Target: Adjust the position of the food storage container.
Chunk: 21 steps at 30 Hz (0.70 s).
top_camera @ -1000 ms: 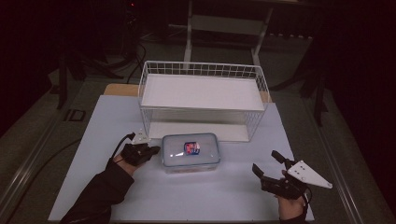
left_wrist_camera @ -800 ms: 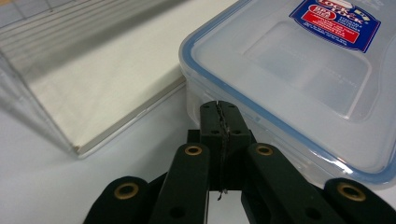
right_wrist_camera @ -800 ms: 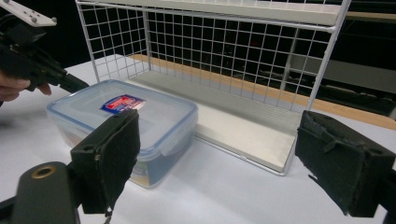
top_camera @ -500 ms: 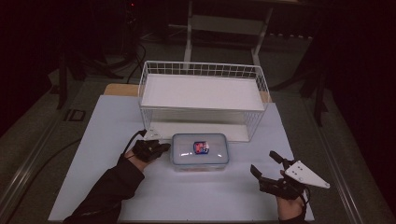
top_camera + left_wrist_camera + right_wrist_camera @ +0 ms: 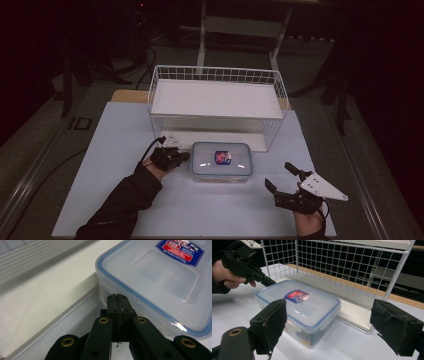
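A clear plastic container [image 5: 220, 161] with a blue-rimmed lid and a red label lies flat on the white table [image 5: 110, 150], just in front of the white wire basket [image 5: 216, 102]. Compared with a second ago it sits further toward the right side of the table, and the left gripper [image 5: 184, 156] has travelled the same way with it. That left gripper has its jaws pressed together with nothing between them; in the left gripper view [image 5: 117, 300] the closed tips meet the container's [image 5: 160, 282] short wall just under the lid rim. From the right gripper view the left gripper's [image 5: 270, 281] tip touches the near corner of the container [image 5: 298, 308].

The right gripper [image 5: 282, 180] rests on the table well to the right of the container and apart from it, in the same spot as in the earlier frames. Its jaws are spread wide and empty, and in its own view [image 5: 328, 322] the container shows between them, farther off.
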### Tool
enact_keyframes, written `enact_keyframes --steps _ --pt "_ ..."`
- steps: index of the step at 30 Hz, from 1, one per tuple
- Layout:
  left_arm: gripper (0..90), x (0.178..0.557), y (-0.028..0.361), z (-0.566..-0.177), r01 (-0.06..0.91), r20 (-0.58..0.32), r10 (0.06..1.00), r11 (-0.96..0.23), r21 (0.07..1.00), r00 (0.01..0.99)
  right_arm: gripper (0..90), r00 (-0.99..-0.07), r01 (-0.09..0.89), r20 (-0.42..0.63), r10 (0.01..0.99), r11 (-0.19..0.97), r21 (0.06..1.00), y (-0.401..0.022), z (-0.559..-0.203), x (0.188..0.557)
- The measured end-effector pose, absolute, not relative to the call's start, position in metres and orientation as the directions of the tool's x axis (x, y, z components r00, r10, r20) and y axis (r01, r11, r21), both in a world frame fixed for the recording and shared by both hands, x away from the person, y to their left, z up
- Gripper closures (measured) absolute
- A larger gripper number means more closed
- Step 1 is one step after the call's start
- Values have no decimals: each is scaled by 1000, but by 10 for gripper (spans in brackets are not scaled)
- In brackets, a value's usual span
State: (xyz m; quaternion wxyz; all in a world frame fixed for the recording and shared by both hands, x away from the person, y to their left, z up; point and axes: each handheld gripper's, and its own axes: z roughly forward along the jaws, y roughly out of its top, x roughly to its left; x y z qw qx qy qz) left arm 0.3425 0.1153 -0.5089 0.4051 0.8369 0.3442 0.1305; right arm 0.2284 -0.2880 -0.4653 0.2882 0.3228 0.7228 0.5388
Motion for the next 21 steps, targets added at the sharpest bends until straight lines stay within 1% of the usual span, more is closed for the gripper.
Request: enact_keyframes --steps 7,8,11,12,15,17,18,19,20,21 --pt "894 341 118 -506 472 -88 673 -414 778 734 127 -651 161 -68 756 225 961 -287 -467 232" --pt "873 339 119 -504 466 -84 672 -413 782 736 127 -653 162 -62 754 219 962 -287 -467 232" --pt "718 330 124 -494 458 -95 666 -395 796 740 124 -655 154 -66 753 218 964 -287 -467 232" --pt "641 328 125 -491 461 -107 664 -384 800 740 123 -655 151 -67 752 217 964 -286 -467 232" --pt "435 321 132 -483 480 -188 633 -329 813 751 120 -666 141 -72 742 221 965 -282 -467 232" --pt "314 316 136 -480 468 -205 609 -310 828 766 120 -678 126 -73 731 214 969 -278 -468 232" --pt "237 316 136 -480 468 -205 609 -310 828 766 120 -678 126 -73 731 214 969 -278 -468 232" --pt "237 316 136 -480 468 -205 609 -310 828 766 120 -683 123 -78 726 219 968 -275 -468 232" --pt "134 311 138 -476 466 -219 598 -294 835 771 120 -702 126 -66 709 215 969 -270 -467 232" --pt "121 308 139 -471 463 -224 591 -289 838 775 120 -700 122 -76 710 224 967 -267 -466 233"
